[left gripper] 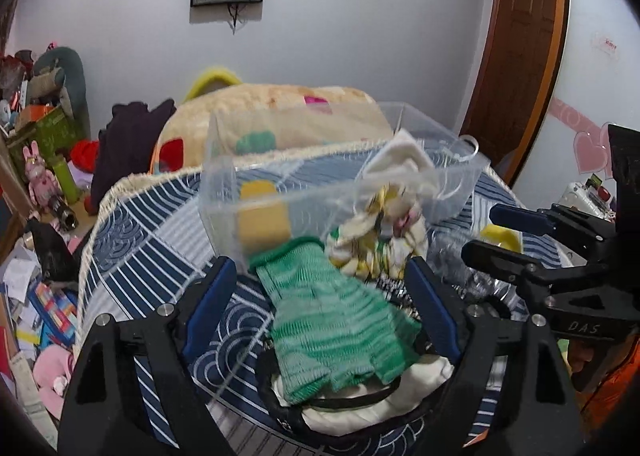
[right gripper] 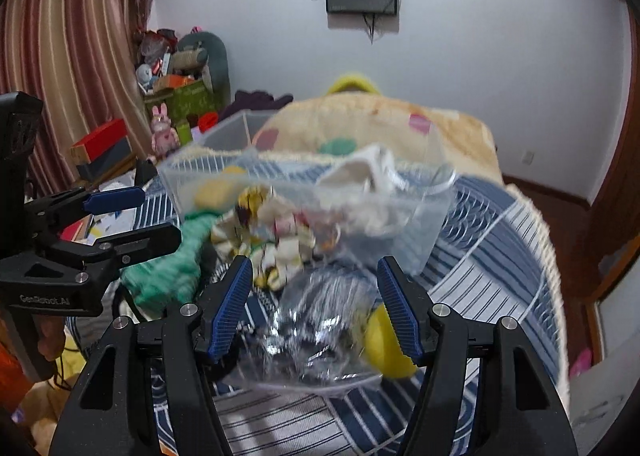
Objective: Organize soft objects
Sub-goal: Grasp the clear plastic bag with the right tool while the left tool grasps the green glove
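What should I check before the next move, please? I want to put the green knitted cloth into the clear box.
1. Left tongs open around the green knitted cloth: ok.
2. Cloth gripped: not ok, the jaws stand apart.
3. Clear box top open: ok.
4. Room in the box: cannot tell; a white cloth already hangs in it.
5. Right tongs open, holding nothing: ok.
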`<action>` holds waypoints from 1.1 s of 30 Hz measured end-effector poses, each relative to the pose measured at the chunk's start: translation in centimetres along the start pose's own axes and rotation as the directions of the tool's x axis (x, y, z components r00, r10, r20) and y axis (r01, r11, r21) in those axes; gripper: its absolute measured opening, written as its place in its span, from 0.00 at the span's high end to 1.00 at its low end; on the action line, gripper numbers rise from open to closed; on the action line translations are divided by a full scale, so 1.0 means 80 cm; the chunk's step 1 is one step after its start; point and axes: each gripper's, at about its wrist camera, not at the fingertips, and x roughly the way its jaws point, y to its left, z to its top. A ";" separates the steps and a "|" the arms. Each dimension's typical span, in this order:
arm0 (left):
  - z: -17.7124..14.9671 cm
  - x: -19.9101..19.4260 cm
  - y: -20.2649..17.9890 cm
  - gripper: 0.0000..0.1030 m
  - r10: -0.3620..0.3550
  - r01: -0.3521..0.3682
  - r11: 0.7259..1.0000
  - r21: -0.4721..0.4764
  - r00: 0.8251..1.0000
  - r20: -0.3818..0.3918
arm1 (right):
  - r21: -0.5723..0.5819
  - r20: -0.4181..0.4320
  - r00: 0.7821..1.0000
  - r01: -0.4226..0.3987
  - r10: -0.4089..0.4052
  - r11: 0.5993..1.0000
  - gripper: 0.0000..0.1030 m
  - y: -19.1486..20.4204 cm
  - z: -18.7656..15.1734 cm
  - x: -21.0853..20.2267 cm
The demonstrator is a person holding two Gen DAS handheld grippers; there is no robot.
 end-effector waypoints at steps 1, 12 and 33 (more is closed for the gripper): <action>-0.004 0.003 -0.001 0.19 0.002 -0.002 1.000 -0.001 1.000 -0.005 | 0.001 -0.011 1.000 -0.002 0.002 1.000 0.41 0.000 -0.004 0.003; -0.026 0.022 -0.002 0.53 -0.054 0.053 0.999 -0.010 0.996 -0.069 | -0.085 -0.047 0.999 0.012 -0.016 0.996 0.52 0.020 -0.016 0.015; -0.024 -0.046 0.005 0.76 -0.074 0.075 0.997 -0.003 0.996 0.046 | -0.031 0.075 0.997 0.015 -0.012 0.999 0.77 -0.001 -0.009 -0.040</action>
